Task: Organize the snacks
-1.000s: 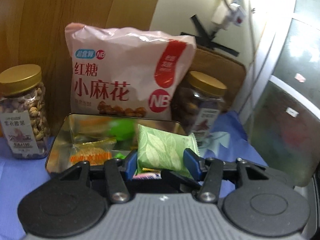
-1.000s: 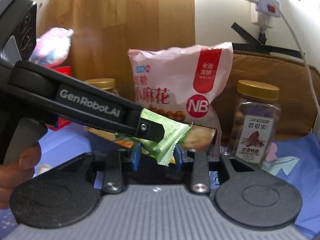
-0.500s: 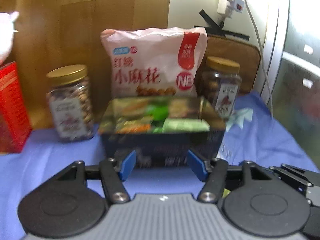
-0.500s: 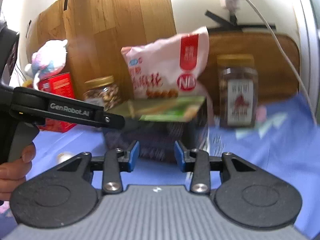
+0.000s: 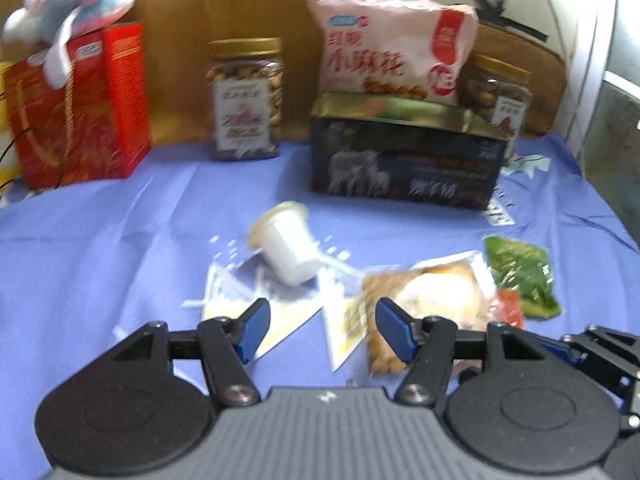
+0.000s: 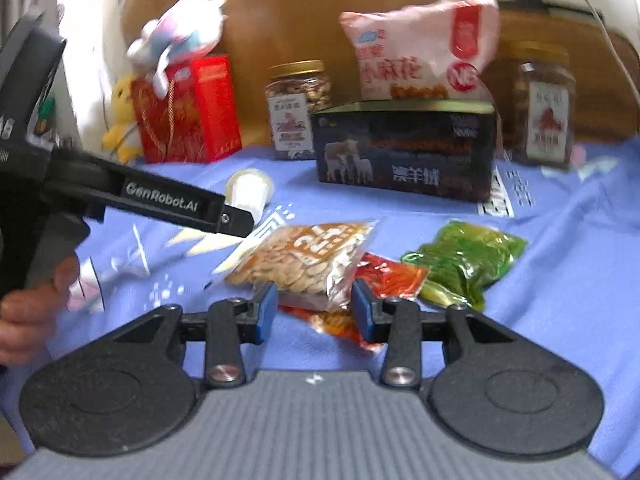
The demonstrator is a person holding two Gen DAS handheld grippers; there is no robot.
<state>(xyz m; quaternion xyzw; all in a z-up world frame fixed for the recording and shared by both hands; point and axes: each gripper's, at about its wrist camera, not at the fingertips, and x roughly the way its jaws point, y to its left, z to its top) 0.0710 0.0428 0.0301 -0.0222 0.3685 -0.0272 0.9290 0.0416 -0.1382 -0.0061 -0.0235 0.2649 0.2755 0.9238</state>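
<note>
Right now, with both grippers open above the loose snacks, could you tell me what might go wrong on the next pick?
1. The seed packet lies on top of the red packet, so the right gripper may drag both.
2. The white cup lies tipped on its side and may roll if the left gripper nudges it.
3. The tin box stands close to the jar, so a wide drop could knock the jar.

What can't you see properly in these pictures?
- Inside of the dark tin: both views look at its side wall, so its contents are hidden.
- Small print on the two nut jars: motion blur.
- Red packet: mostly under the seed bag.
- Jelly cup: partly behind the left gripper.
</note>
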